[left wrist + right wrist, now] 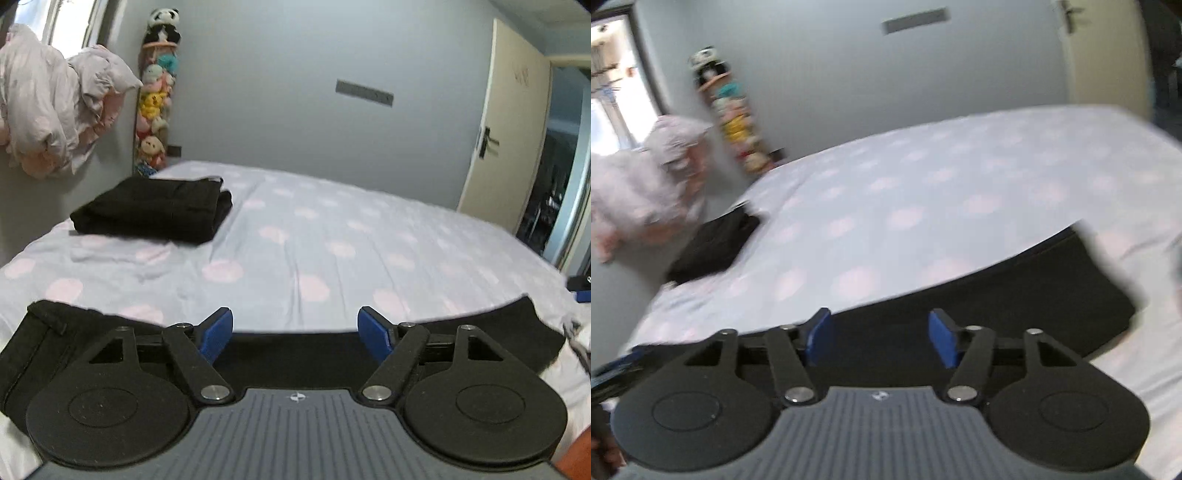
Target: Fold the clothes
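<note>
Left wrist view: both grippers (295, 330) (879, 338) tilted down over black garment (295, 350), jaws apart, empty

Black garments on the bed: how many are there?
2. One folded black garment lies at the bed's far left edge near the wall. The other black garment lies spread at the near edge, under both tools. More may be hidden out of frame.
</note>
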